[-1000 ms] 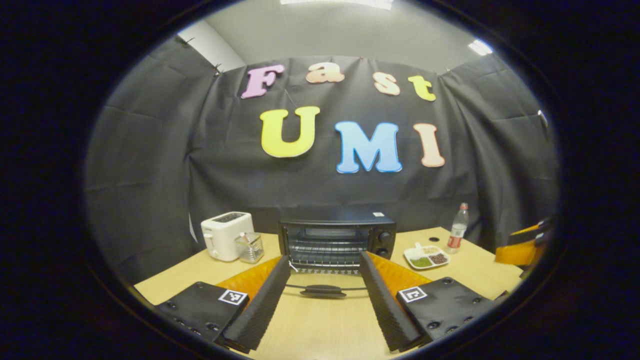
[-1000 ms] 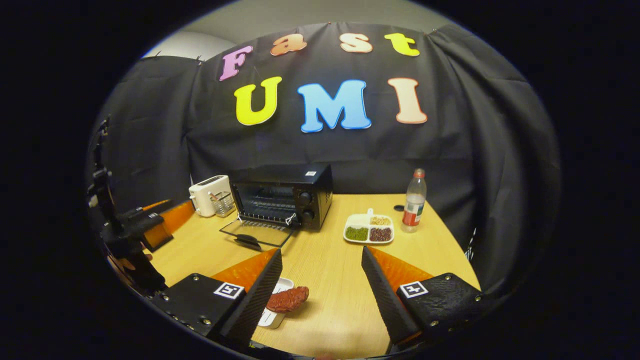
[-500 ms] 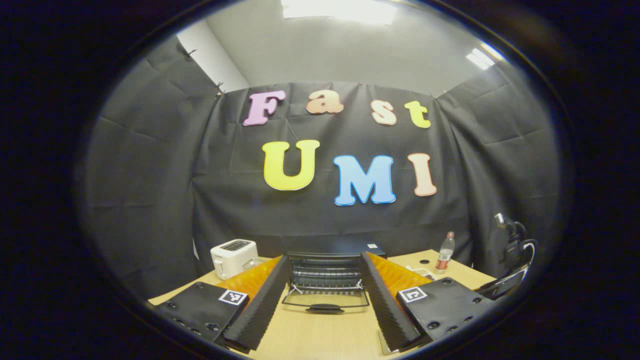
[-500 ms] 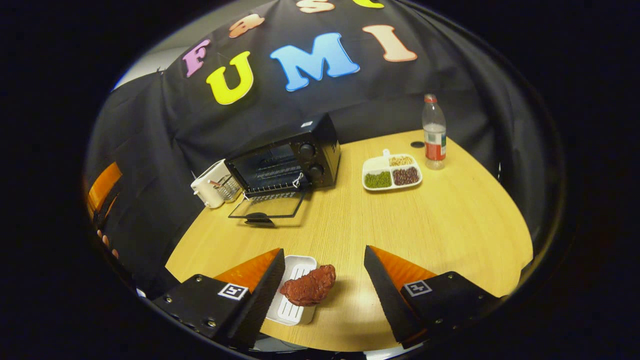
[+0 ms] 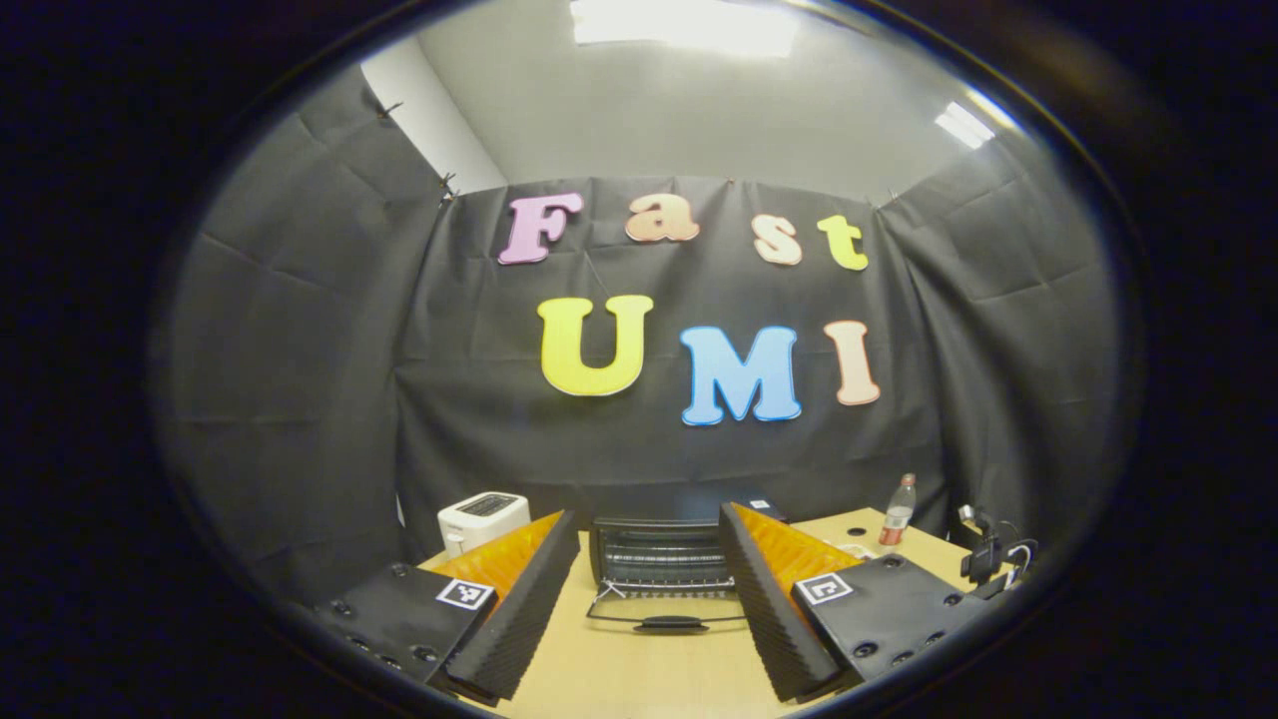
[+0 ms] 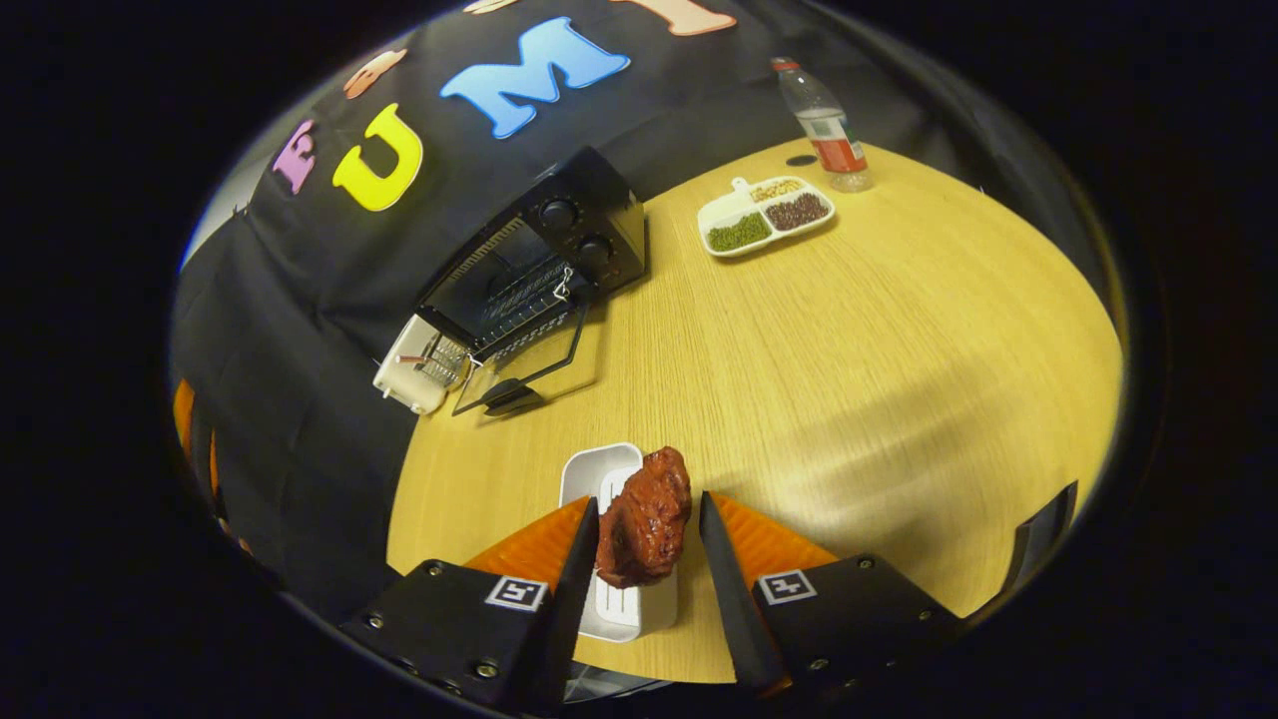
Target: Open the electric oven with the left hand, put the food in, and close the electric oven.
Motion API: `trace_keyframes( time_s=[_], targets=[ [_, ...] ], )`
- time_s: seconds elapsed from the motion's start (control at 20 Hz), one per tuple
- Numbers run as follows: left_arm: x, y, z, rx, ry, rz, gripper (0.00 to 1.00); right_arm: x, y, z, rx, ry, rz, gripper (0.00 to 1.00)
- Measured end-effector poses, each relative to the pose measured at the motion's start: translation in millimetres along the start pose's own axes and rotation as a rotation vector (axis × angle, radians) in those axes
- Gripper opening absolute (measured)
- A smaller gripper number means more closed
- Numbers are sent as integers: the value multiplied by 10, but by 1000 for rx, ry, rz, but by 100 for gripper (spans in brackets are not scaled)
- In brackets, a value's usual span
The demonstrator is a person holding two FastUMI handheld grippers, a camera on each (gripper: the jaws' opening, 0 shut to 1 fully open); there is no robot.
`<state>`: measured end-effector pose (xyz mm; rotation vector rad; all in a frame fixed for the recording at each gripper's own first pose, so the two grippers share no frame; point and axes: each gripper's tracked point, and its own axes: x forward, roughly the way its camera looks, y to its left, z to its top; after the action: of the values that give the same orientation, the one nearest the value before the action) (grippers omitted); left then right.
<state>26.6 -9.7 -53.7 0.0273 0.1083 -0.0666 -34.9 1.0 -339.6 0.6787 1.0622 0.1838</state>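
The black electric oven (image 5: 659, 552) stands at the back of the table, its glass door (image 5: 667, 609) folded down flat, handle toward me. My left gripper (image 5: 649, 515) hangs open in front of it, well back from the door, with nothing between its fingers. In the right gripper view the oven (image 6: 559, 250) and its lowered door (image 6: 524, 361) lie far off at the upper left. My right gripper (image 6: 647, 504) is shut on a red-brown piece of meat (image 6: 647, 519), which stands over a small white tray (image 6: 604, 474) near the table's front edge.
A white toaster (image 6: 411, 371) with a small clear container sits left of the oven. A divided plate of beans (image 6: 764, 205) and a plastic bottle (image 6: 824, 125) stand to the oven's right. The yellow wooden table (image 6: 879, 330) stretches wide between plate and tray.
The right gripper tipped down over the tray and its fingers went from wide open to pressing on the meat. The left gripper drew back from the oven and tilted upward.
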Motion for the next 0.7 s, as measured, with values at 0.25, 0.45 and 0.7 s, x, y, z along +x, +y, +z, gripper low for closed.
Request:
trace_keyframes(
  time_s=[0.25, 0.45, 0.7],
  targets=[
    [-94, 122, -9, 15, 4, 25, 98, -46, 16, 180, 159, -8, 82, 24],
    [-111, 67, 23, 24, -3, 26, 94, -18, 89, 110, 180, -11, 82, 6],
    [-130, -67, 65, 28, -15, 37, 98, -204, 320, 267, 135, -26, 153, 6]
  ],
)
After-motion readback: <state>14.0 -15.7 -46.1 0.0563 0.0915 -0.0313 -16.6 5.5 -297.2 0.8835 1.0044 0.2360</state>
